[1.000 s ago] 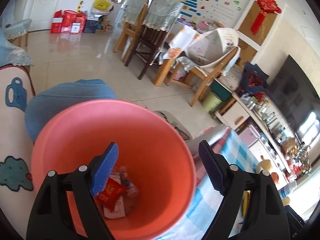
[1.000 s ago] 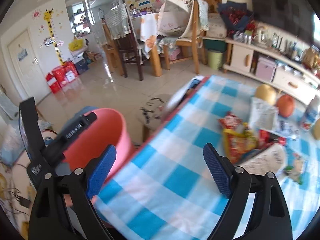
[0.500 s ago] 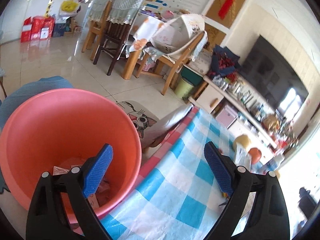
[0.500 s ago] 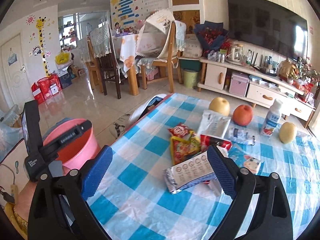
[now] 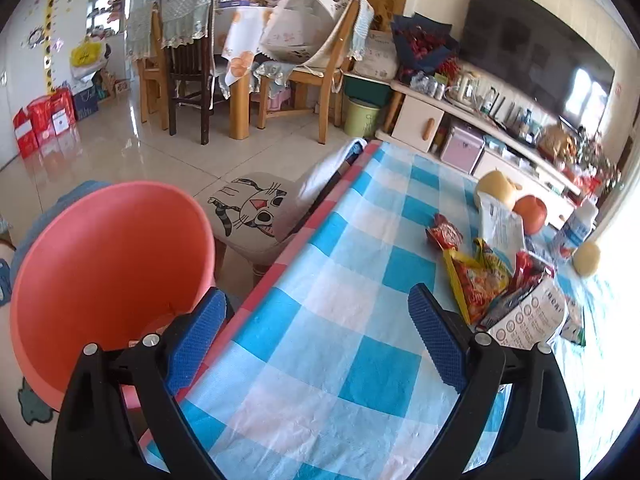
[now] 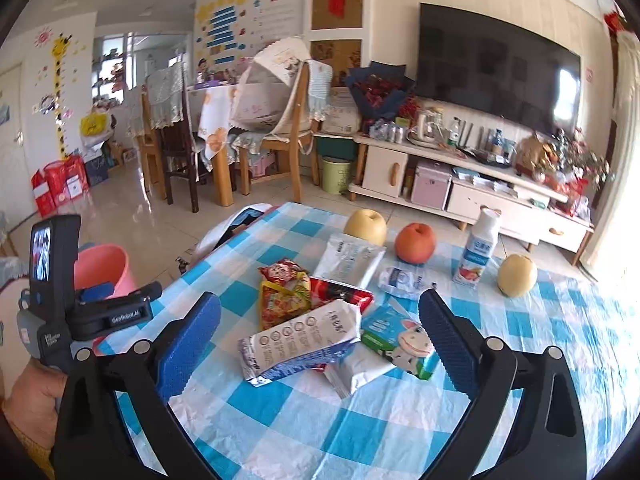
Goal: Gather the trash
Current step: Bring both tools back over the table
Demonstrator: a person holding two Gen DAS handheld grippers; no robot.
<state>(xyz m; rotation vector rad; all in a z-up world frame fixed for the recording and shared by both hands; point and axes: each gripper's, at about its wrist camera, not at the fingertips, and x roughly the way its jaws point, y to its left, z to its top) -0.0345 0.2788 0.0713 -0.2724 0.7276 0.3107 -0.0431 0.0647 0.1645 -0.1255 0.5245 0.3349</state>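
A pink bucket (image 5: 108, 264) stands on the floor by the table's left edge; it also shows in the right wrist view (image 6: 102, 266). My left gripper (image 5: 316, 340) is open and empty, over the table edge next to the bucket. My right gripper (image 6: 320, 340) is open and empty, just short of a pile of wrappers: a white packet (image 6: 300, 340), a yellow snack bag (image 6: 284, 300), a red wrapper (image 6: 340, 292) and a green cow carton (image 6: 404, 340). The pile also shows in the left wrist view (image 5: 496, 284).
The blue checked tablecloth (image 6: 360, 432) also holds two pears (image 6: 366, 226), an apple (image 6: 415, 243) and a drink bottle (image 6: 478, 252). A cat-print stool (image 5: 252, 212) stands beside the table. Chairs, a dining table and a TV cabinet stand beyond.
My left gripper has swung from above the bucket's inside to the table edge. My right gripper has moved forward over the table up to the wrapper pile.
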